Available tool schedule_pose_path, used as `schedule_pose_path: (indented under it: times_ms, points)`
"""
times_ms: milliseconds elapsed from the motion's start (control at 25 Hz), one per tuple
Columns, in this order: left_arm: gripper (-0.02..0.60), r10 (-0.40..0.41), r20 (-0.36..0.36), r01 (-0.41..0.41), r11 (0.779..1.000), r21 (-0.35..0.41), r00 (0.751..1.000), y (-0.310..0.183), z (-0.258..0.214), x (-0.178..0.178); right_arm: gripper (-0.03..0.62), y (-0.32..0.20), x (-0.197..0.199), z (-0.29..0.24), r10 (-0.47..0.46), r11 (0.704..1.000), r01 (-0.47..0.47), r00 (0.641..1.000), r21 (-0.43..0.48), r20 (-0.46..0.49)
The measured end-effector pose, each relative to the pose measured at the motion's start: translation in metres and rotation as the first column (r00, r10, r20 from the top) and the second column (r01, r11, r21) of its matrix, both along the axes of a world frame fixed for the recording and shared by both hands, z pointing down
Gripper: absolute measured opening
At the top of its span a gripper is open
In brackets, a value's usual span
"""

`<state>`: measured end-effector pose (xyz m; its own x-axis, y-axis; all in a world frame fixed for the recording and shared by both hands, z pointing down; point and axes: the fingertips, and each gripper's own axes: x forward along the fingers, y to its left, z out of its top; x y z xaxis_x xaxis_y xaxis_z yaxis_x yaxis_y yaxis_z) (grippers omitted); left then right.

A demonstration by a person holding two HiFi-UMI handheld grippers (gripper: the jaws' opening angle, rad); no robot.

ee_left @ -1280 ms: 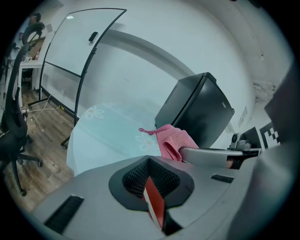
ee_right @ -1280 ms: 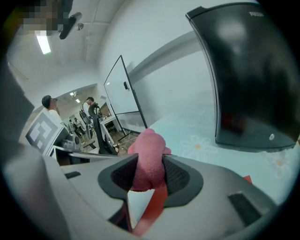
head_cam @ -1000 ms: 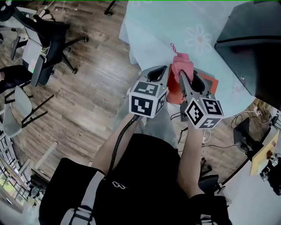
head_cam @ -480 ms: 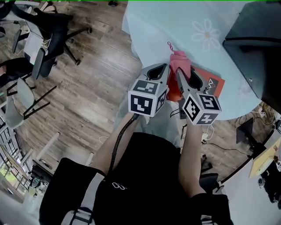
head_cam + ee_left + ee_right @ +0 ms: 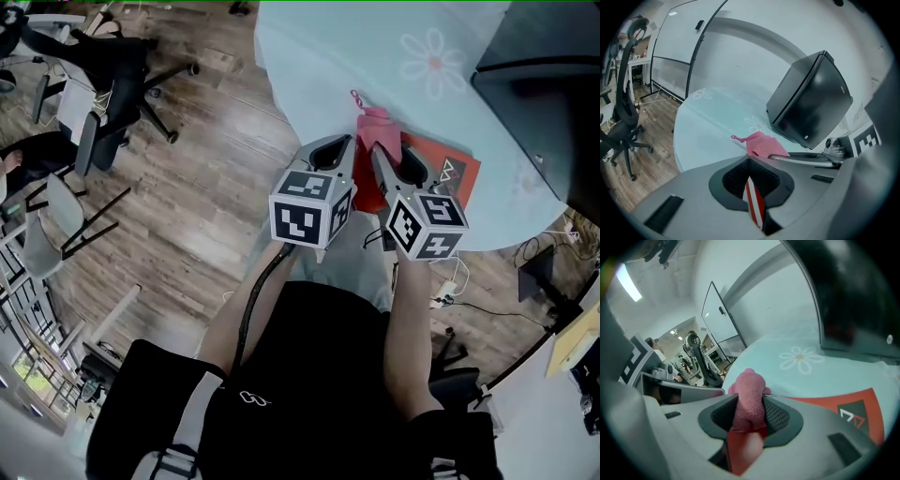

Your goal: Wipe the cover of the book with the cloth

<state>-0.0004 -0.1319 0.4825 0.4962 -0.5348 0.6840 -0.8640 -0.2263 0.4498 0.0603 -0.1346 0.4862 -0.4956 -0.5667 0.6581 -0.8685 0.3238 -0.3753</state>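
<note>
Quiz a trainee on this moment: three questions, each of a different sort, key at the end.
1. True or false: the right gripper is shut on the pink cloth.
2. What does the left gripper clamp? A) the edge of the red book; B) the cloth; C) nothing.
3. Fill in: the light-blue tablecloth under the book bears a printed ____.

Key: 1 true; 2 A; 3 flower.
</note>
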Motion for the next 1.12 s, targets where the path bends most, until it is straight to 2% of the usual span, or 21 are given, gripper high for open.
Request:
schedule_pose_path:
  times_ms: [1120]
  points:
    - [0.012,0.053,0.018,-0.052,0.999,-0.006,0.998,0.002,-0.002,0.049,0.155,0.004,0.047,-0.001,0.048,0.999,-0.048,0.998,0.002,0.033]
